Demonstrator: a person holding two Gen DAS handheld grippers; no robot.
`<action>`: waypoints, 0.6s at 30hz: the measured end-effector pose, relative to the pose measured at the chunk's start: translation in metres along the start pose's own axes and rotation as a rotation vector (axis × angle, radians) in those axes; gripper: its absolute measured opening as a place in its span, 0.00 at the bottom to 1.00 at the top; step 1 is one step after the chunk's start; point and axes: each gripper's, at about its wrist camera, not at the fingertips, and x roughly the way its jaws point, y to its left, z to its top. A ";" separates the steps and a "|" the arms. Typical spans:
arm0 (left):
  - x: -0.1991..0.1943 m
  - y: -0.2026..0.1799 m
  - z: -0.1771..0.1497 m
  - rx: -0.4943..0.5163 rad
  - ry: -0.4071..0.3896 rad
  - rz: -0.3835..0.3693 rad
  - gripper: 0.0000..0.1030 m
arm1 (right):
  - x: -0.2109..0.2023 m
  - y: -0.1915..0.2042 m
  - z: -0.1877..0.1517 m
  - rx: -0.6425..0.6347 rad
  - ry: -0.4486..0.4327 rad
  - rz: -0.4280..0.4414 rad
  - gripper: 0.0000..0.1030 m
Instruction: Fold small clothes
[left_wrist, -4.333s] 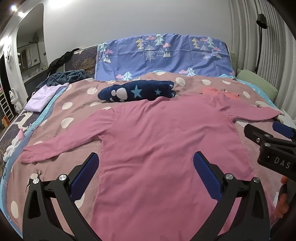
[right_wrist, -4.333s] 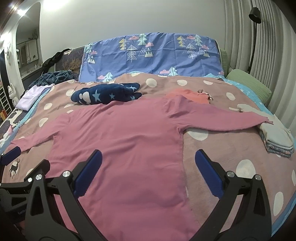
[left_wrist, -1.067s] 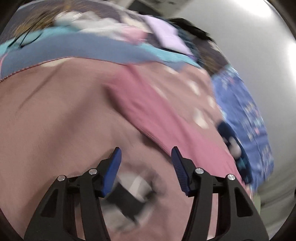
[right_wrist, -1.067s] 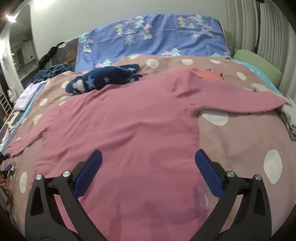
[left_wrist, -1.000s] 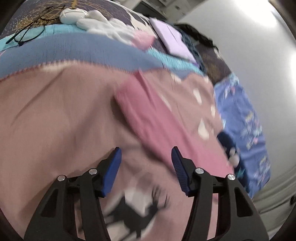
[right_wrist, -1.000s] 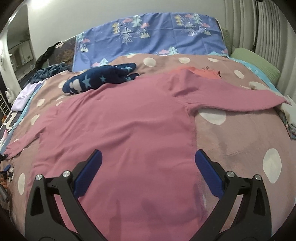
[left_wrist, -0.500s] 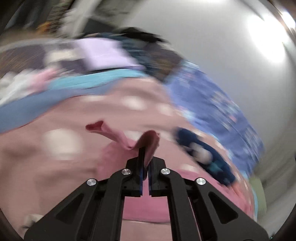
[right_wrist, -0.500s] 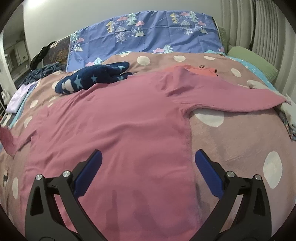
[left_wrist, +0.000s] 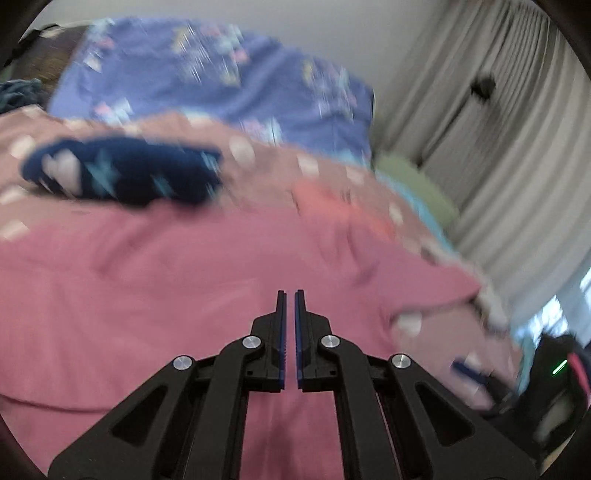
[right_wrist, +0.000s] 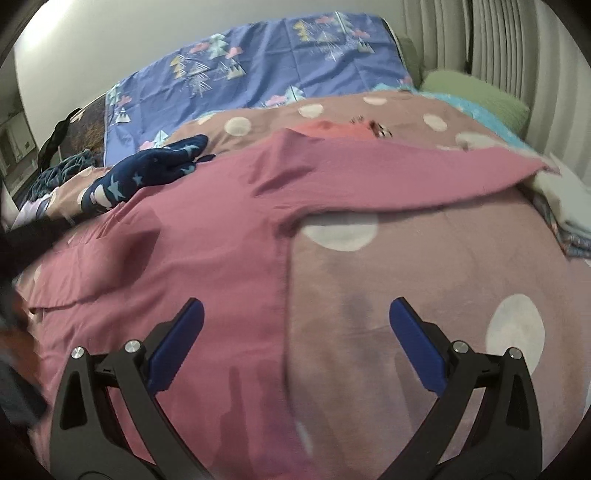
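Observation:
A pink long-sleeved shirt (right_wrist: 207, 236) lies spread on the bed; it also fills the blurred left wrist view (left_wrist: 155, 280). Its left sleeve (right_wrist: 92, 273) is folded in over the body. Its right sleeve (right_wrist: 424, 177) still stretches out to the right. My left gripper (left_wrist: 290, 295) hovers over the shirt's body with its jaws nearly together; I see no cloth between the pads. My right gripper (right_wrist: 295, 310) is open and empty, low over the shirt's right side edge.
A navy star-patterned garment (right_wrist: 147, 173) lies behind the shirt's left shoulder. An orange garment (right_wrist: 332, 129) lies behind the collar. Folded clothes (right_wrist: 565, 206) are stacked at the right bed edge. A blue tree-print sheet (right_wrist: 277, 62) covers the headboard. A green pillow (right_wrist: 476, 96) sits far right.
My left gripper closed on the left sleeve cuff, carried it over the shirt's body, and now no cloth shows in it. The right gripper drifted toward the shirt's right edge.

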 end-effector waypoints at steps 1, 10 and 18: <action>0.016 -0.003 -0.011 0.005 0.045 0.002 0.02 | 0.001 -0.005 0.002 0.013 0.015 0.008 0.98; 0.003 0.009 -0.051 -0.008 0.066 0.094 0.37 | 0.013 0.017 0.038 -0.076 0.048 0.212 0.47; 0.016 -0.010 -0.045 0.286 0.112 0.236 0.49 | 0.100 0.089 0.081 -0.071 0.324 0.590 0.47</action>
